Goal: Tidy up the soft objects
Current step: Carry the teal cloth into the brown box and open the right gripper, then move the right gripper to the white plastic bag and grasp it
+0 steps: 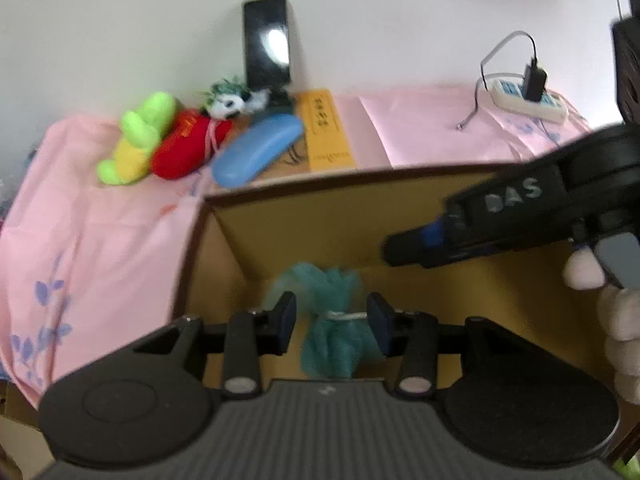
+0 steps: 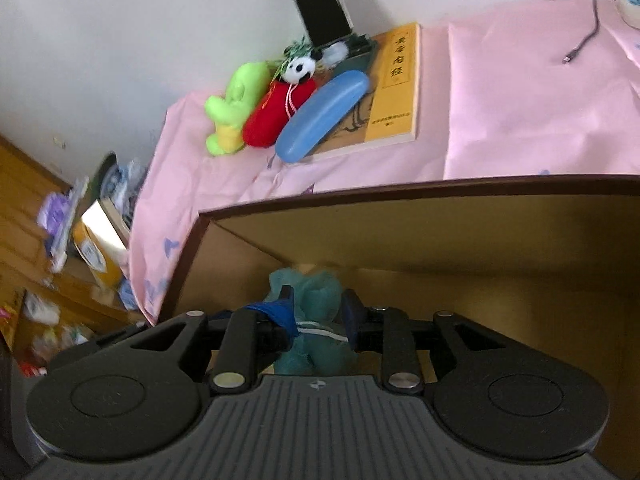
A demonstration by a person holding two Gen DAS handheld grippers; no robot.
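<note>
A teal mesh bath pouf (image 1: 332, 320) tied with a white cord lies in the cardboard box (image 1: 320, 220). My left gripper (image 1: 332, 320) is open, with its fingers either side of the pouf. My right gripper (image 2: 318, 314) also straddles the pouf (image 2: 316, 340) with its jaws close against it; whether it grips is unclear. The right gripper shows in the left wrist view (image 1: 408, 248), over the box. A green and yellow plush (image 1: 136, 140), a red plush (image 1: 188, 146) and a small panda plush (image 1: 232, 104) lie on the pink cloth at the back left.
A blue glasses case (image 1: 256, 150) lies on a yellow book (image 1: 326, 132) by the plushes. A black phone (image 1: 268, 40) leans on the wall. A white power strip (image 1: 528, 100) with charger sits at the back right. Cluttered shelves (image 2: 60, 248) stand to the left of the table.
</note>
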